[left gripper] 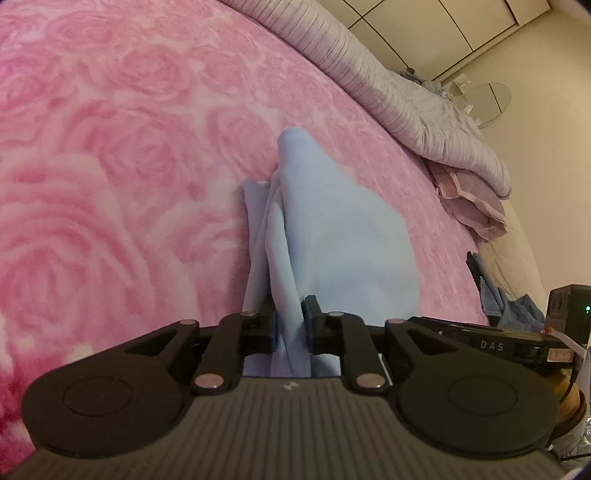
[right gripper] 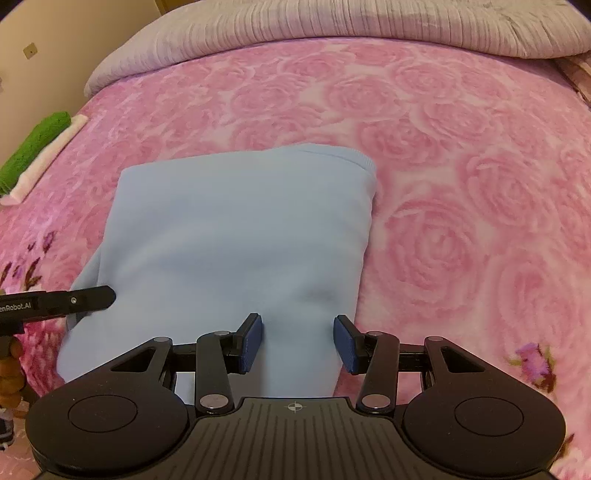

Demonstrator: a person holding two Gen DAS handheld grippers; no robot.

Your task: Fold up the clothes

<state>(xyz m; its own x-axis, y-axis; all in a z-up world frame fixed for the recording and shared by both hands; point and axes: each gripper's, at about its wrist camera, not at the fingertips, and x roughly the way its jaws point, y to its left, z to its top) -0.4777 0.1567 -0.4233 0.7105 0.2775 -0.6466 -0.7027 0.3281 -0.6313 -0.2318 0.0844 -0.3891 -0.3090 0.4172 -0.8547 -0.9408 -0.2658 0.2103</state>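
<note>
- Nearest in the left wrist view, the left gripper [left gripper: 291, 325] is clamped on a bunched edge of the blue garment [left gripper: 332, 229]; several layers of cloth pass between its narrow jaws.
- In the right wrist view, the right gripper [right gripper: 298, 341] stands wide with nothing between its blue pads [right gripper: 253, 341], which hover at the garment's [right gripper: 236, 236] near edge; contact with the cloth cannot be told.
- The left gripper's tip [right gripper: 92, 297] shows there at the garment's near-left corner, so the two grippers work the same near edge, left one at the corner, right one toward the near-right part.
- The garment lies on the bed [right gripper: 461, 155], folded to a rough rectangle whose long axis runs away from the right gripper, with a ribbed hem at the far-right corner.
- Judgement: the next fold likely carries the near edge toward the far one, and the right gripper must first close on cloth.
- Farther off, a green towel [right gripper: 35, 147] lies at the bed's left edge, well apart.
- Farthest, a grey quilt [right gripper: 332, 26] is heaped along the bed's far side.
</note>
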